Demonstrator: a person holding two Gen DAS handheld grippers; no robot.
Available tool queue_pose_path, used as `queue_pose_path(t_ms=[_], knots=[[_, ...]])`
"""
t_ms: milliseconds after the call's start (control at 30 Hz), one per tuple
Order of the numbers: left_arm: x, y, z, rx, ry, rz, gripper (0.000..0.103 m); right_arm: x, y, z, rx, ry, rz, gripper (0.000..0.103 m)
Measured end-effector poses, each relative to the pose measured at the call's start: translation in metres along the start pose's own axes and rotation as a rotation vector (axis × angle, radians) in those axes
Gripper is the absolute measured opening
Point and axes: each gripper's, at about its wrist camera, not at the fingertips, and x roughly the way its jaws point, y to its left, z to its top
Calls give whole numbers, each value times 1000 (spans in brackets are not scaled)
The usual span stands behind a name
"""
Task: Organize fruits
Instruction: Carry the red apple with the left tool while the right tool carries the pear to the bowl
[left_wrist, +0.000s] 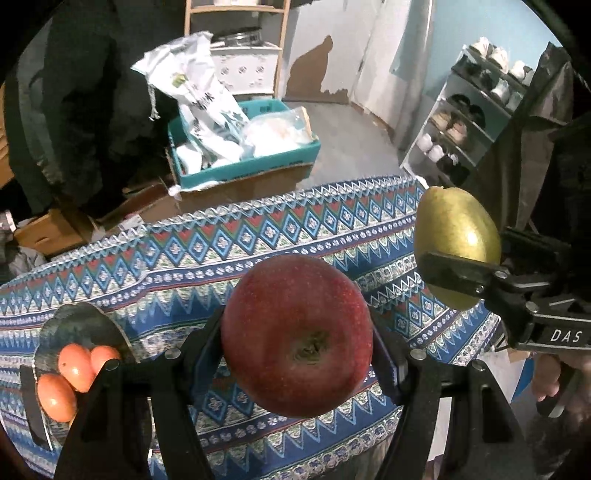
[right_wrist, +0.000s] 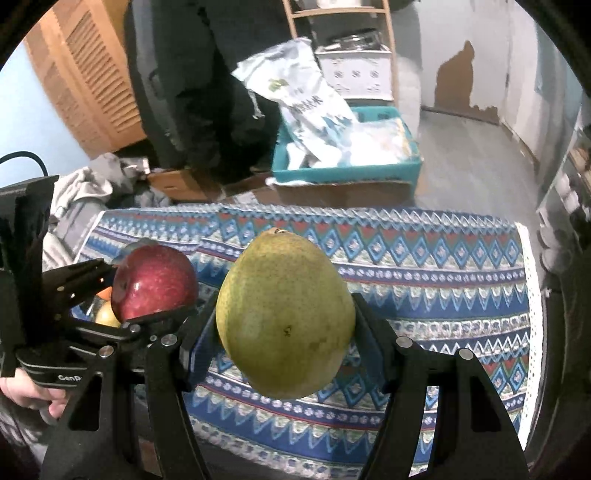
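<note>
red round apple (left_wrist: 295, 336) sits clamped in the left gripper (left_wrist: 297, 347); the right gripper (right_wrist: 286, 332) clasps a green-yellow pear (right_wrist: 284, 314), both above the blue patterned tablecloth (left_wrist: 258, 243).

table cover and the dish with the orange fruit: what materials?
Table cover: looks like woven or printed fabric, matte; it drapes over the edge in folds. Dish: probably metal, dull grey with a soft sheen and thin scalloped rim; can't be sure.
</note>
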Motion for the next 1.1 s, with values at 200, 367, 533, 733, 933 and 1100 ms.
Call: queue_pose_path(t_ms=[200,367,533,733,933,1100], knots=[[-17,18,-3,-28,-21,4,72,-3,25,10,-39,-11,26,67],[-29,35,-6,-52,-43,17,72,-3,44,19,-69,-19,45,67],[-39,54,-11,-92,-55,27,72,0,61,27,-94,-21,62,67],[-49,79,-20,-139,-68,48,72,12,82,36,-116,-8,88,67],[-58,105,-29,-189,-79,71,72,28,107,44,-137,15,122,67],[-61,133,-36,-246,-84,92,72,43,125,49,-150,36,139,67]])
